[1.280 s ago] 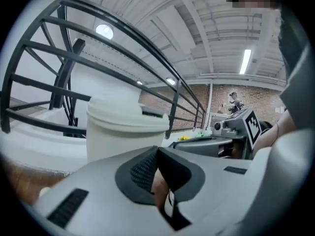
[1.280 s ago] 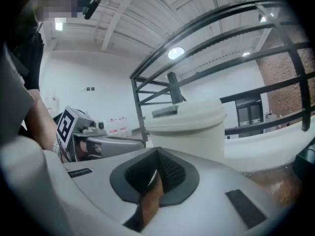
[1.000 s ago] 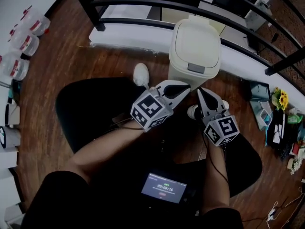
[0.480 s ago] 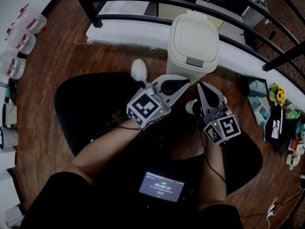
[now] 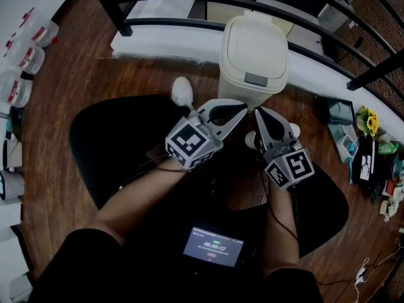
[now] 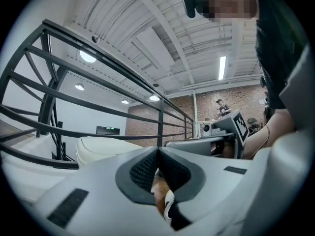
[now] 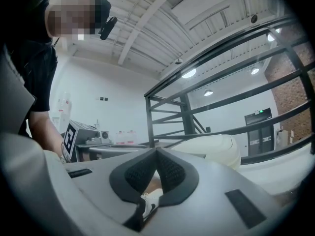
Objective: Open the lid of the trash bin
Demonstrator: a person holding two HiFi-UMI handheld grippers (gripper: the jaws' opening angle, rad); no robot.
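cream: one trash bin (image 5: 237,92), lid (image 5: 255,46) down, near left gripper (image 5: 237,113) and right gripper (image 5: 260,116), both closed empty.

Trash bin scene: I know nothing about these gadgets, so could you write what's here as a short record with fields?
trash bin: cream, upright on the wooden floor, beside a black railing
lid: closed, with a grey tab at its near edge
left gripper: jaws together, empty, pointing at the bin's front
right gripper: jaws together, empty, close beside the left one
contact: neither appears to touch the bin
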